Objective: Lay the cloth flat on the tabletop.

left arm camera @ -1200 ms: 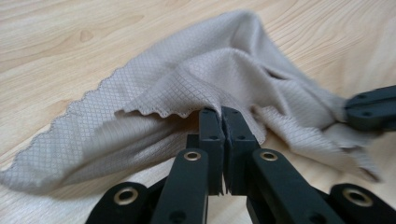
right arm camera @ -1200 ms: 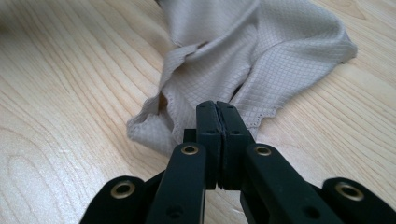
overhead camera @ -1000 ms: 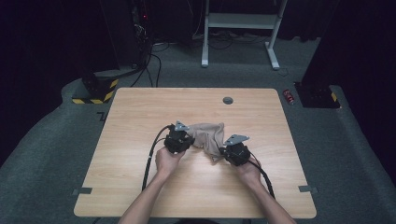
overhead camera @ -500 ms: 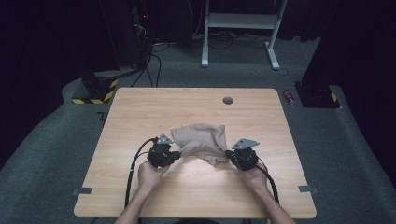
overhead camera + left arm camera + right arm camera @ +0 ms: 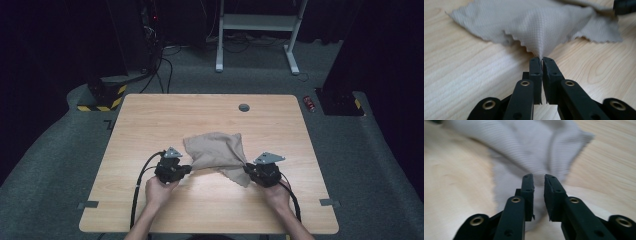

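Observation:
A beige cloth [image 5: 215, 150] lies partly spread on the wooden table [image 5: 175, 115], stretched between my two grippers. My left gripper [image 5: 189, 170] is at the cloth's left corner. In the left gripper view the left gripper [image 5: 542, 60] is shut on a pointed corner of the cloth [image 5: 536, 25], which fans out from the tips. My right gripper [image 5: 246, 170] is at the cloth's right corner. Its jaws have just been opening: in the right gripper view the right gripper [image 5: 539, 178] shows a gap between its pads, with the cloth [image 5: 524, 145] lying beyond and under them, not pinched.
A round cable hole [image 5: 243, 107] sits near the table's far edge. On the floor beyond are a red can [image 5: 310, 103], a yellow-and-black striped box [image 5: 102, 97], cables and a white desk frame [image 5: 255, 30]. Bare wood surrounds the cloth.
Both hands have drawn apart and toward the near edge, pulling the bunched cloth out wider. The right gripper's jaws have parted from the cloth corner.

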`<state>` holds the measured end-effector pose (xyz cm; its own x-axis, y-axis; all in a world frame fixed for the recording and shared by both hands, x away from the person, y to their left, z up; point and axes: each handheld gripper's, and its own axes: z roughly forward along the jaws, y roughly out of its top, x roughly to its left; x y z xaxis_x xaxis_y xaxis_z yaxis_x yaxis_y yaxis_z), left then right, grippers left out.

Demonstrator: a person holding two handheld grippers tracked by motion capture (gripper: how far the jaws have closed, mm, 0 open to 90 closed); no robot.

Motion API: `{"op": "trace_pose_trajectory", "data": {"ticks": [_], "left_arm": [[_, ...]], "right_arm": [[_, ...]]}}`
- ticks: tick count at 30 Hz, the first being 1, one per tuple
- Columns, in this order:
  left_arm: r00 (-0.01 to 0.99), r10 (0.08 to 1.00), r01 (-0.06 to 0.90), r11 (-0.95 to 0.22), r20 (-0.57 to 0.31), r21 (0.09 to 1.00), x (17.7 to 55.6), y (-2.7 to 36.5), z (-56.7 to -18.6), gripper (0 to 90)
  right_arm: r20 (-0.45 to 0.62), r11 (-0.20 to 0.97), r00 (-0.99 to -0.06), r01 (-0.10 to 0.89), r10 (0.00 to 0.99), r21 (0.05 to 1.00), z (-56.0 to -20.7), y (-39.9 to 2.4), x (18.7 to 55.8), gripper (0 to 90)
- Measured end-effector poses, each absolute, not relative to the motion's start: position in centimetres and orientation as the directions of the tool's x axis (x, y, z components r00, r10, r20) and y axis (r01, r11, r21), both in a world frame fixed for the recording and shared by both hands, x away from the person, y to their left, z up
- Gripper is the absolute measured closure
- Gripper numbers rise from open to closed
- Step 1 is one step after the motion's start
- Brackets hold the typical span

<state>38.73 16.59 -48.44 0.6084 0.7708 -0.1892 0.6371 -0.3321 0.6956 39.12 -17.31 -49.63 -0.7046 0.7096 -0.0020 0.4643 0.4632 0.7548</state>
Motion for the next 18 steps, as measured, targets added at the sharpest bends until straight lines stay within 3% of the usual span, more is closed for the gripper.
{"op": "trace_pose_trajectory", "data": {"ticks": [8,14,18], "left_arm": [[0.593,0.783,0.617,-0.292,-0.188,0.731,39.8,16.5,-47.3,87.8],[0.577,0.794,0.607,-0.260,-0.192,0.751,40.3,16.6,-47.3,88.7],[0.589,0.786,0.593,-0.262,-0.189,0.761,39.4,16.5,-46.8,88.7]], "right_arm": [[-0.022,0.554,-0.759,0.454,0.650,0.698,-51.5,-15.5,37.7,70.3],[-0.045,0.558,-0.756,0.440,0.653,0.703,-51.7,-15.7,37.8,86.8],[-0.054,0.570,-0.760,0.436,0.647,0.697,-51.6,-16.1,37.5,89.6]]}}
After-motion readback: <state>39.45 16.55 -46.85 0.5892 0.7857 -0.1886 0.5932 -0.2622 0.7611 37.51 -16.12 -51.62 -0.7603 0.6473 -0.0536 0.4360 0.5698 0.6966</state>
